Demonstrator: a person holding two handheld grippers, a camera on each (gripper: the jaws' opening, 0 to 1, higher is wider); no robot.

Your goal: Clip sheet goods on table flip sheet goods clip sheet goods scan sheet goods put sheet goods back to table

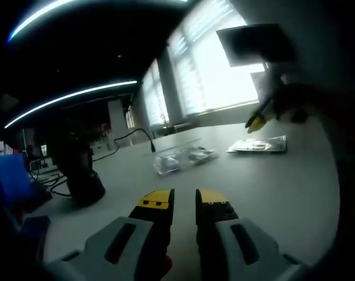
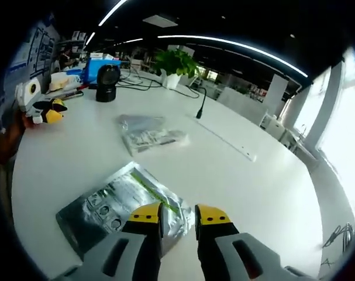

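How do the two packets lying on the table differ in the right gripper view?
The silver sheet packet lies flat with printed icons and a green strip, right at the right hand-held gripper, one edge under its jaws. The clear crumpled packet looks puffier and smaller in view, and sits farther off, toward the black scanner. Both are plastic-wrapped goods resting on the white table.

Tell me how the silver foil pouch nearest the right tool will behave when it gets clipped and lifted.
The silver foil pouch lies flat and looks thin, so it will probably droop from one clipped edge. Its surface is glossy, so it may slide on the smooth white table or slip between the jaws. It looks light. The right tool sits at its edge, jaws slightly parted.
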